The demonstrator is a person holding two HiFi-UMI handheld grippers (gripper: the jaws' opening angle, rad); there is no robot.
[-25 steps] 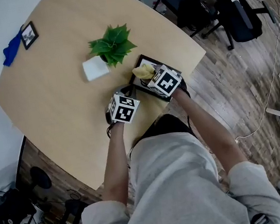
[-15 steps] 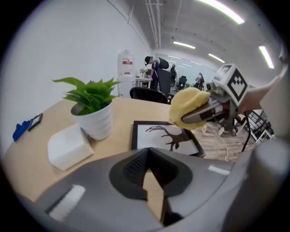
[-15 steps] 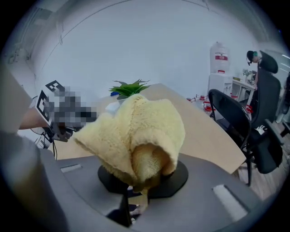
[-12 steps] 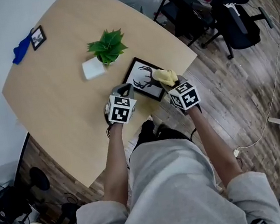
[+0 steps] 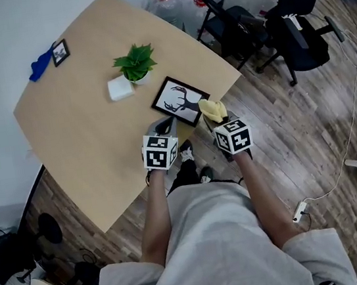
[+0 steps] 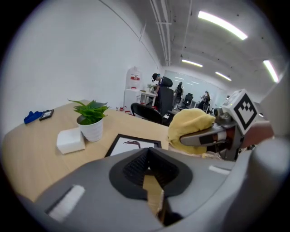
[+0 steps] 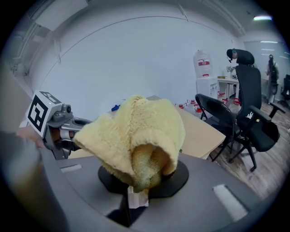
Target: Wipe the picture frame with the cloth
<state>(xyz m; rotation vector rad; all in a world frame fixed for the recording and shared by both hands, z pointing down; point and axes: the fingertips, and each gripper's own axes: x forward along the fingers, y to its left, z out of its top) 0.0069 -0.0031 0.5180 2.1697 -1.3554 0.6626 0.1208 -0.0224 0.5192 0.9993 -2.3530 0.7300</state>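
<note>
The right gripper (image 5: 218,120) clamps a fluffy pale-yellow cloth (image 5: 211,108) just beside a corner of the black-framed deer picture (image 5: 181,100), which lies flat on the light wooden table (image 5: 85,139). The left gripper (image 5: 165,126), jaws pressed together and empty, hovers near the frame's front edge.

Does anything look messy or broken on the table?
Nothing stands out. The picture frame lies flat near the table's edge, the potted plant stands upright, and the yellow cloth sits bunched in the right gripper.

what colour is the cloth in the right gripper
Pale yellow. The cloth shows best in the right gripper view.
</note>
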